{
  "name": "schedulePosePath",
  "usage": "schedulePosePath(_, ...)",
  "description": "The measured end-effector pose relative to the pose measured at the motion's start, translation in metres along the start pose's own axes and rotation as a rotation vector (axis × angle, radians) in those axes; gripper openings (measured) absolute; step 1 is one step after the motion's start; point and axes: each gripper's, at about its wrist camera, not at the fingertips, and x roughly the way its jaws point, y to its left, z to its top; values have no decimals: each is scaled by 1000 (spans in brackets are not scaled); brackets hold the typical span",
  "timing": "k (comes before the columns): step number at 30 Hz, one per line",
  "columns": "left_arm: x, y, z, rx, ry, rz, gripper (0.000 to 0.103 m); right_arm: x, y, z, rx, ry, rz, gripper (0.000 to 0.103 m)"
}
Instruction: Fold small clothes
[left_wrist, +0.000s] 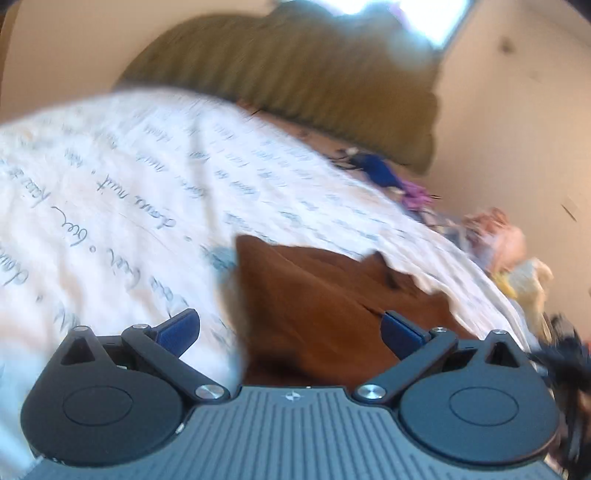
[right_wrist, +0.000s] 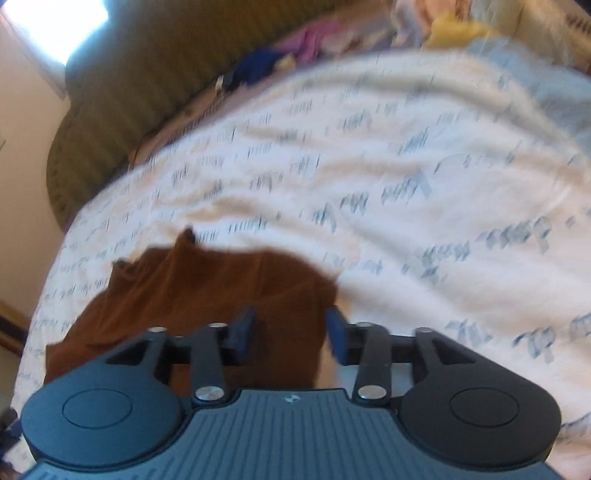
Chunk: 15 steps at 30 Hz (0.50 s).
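Brown cloth (right_wrist: 207, 295) lay just under right gripper (right_wrist: 291, 334), stretching far-left; jaws apart, empty. Left gripper (left_wrist: 291, 332) spread wide, empty.

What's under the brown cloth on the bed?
The brown cloth lies on the white bedspread with writing, which shows all around it. The part of the bedspread right beneath it is covered, so anything else there can't be seen.

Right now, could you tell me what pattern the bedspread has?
The bedspread is white with blue-grey handwritten script, clearest in the left wrist view.
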Motion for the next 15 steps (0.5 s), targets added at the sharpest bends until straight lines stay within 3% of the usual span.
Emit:
schedulePosePath(1,18,7,10,-22,61,-11,101,-2,1,0,-23,-21,-1,84)
schedulePosePath(3,46,16,21,-63,139,2,94,0,-1,1,-33,-17,-21,86)
schedulePosePath(6,71,20,28,-80,180,3,92,16,-11,-3,2,52,-7,86)
schedulePosePath(7,76,16,29,-58,179,18,87,24,-12,-6,7,72,0,86)
schedulePosePath(8,79,9,31,-19,176,35,44,28,-11,-8,6,83,15,86)
schedulePosePath(9,85,2,33,25,195,48,16,32,-10,-10,4,80,33,86)
schedulePosePath(10,89,-7,35,54,204,77,14,35,-8,-11,5,67,52,85)
schedulePosePath(11,90,-14,36,99,198,111,14,37,-7,-12,11,58,89,59)
schedulePosePath(12,87,-22,39,151,175,144,14,42,-7,-11,22,79,130,11)
schedulePosePath(15,72,-34,45,270,66,182,16,36,2,-12,-48,43,115,11)
